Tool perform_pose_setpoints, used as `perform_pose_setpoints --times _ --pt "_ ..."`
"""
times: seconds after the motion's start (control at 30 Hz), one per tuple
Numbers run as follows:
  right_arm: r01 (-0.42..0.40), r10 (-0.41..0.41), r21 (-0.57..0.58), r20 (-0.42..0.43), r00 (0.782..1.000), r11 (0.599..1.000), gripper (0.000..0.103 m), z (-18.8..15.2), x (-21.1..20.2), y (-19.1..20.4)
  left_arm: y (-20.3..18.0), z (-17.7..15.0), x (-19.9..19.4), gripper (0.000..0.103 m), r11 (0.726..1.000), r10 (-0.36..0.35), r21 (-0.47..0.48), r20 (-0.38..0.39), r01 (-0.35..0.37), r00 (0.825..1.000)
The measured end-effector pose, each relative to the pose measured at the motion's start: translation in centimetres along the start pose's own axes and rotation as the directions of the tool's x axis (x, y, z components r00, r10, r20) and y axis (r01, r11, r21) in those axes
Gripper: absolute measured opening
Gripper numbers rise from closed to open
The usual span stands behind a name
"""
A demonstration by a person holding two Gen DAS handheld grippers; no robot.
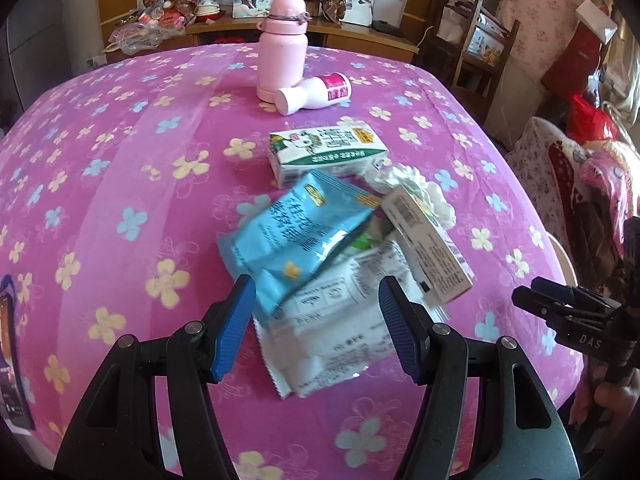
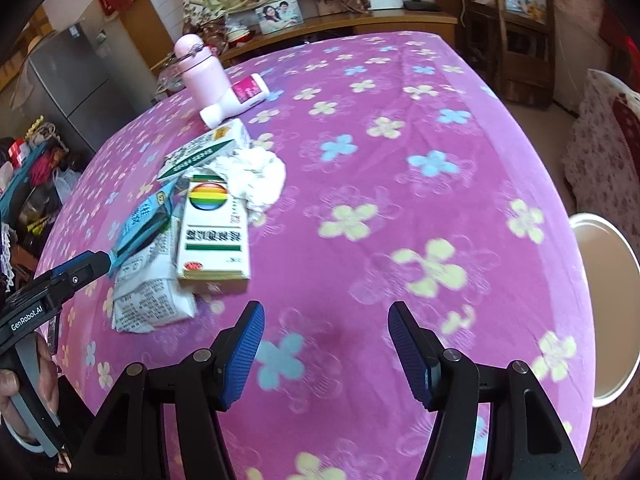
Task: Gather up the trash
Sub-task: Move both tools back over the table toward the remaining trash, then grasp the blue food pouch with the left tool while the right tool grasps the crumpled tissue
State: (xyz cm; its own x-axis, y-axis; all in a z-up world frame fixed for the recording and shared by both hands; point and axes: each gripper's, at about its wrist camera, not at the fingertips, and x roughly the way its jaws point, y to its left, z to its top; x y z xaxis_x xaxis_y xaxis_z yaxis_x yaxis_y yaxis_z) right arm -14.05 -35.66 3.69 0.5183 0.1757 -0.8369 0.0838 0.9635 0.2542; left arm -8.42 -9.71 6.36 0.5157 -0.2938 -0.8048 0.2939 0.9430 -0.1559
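A heap of trash lies on the pink flowered tablecloth (image 1: 120, 168): a blue snack bag (image 1: 296, 232) (image 2: 140, 224), a white wrapper (image 1: 332, 332) (image 2: 148, 300), a small box (image 1: 428, 248) (image 2: 214, 232), a green-and-white milk carton (image 1: 324, 152) (image 2: 200, 152), a crumpled tissue (image 1: 424, 192) (image 2: 256, 176) and a small white bottle (image 1: 316, 94) (image 2: 240, 96) on its side. My left gripper (image 1: 316, 284) (image 2: 102, 260) hovers open over the bag and wrapper. To the right of the heap, my right gripper (image 2: 326, 312) (image 1: 524, 298) stands open above bare cloth.
A pink flask (image 1: 282, 48) (image 2: 200, 72) stands upright behind the small bottle. A white round bin (image 2: 604, 300) sits off the table's right edge. Chairs, a cushioned seat and a cluttered sideboard with photos surround the table.
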Motion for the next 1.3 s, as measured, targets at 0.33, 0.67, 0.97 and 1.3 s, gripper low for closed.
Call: perform_pose_setpoints --times 0.33,0.67,0.97,1.3 --pt "-0.022 0.022 -0.020 0.000 1.000 1.000 0.063 2.9 1.6 2.3 1.4 1.0 1.0 0.063 0.998 -0.039 0.039 -0.006 0.039 0.999" --pt "-0.063 0.063 0.033 -0.019 0.998 0.997 0.068 5.8 4.0 2.6 1.7 2.6 3.4 0.067 0.991 -0.058 0.117 -0.032 0.061 0.998" --pt "-0.144 0.150 0.128 -0.045 0.988 0.981 0.069 8.8 8.2 2.5 1.7 4.2 6.5 0.067 0.987 -0.053 0.146 -0.082 0.065 0.995" --pt "-0.085 0.084 0.024 0.016 0.996 0.996 0.041 10.0 10.1 4.7 2.4 4.4 7.6 0.063 0.993 -0.052 0.098 -0.096 0.061 0.994"
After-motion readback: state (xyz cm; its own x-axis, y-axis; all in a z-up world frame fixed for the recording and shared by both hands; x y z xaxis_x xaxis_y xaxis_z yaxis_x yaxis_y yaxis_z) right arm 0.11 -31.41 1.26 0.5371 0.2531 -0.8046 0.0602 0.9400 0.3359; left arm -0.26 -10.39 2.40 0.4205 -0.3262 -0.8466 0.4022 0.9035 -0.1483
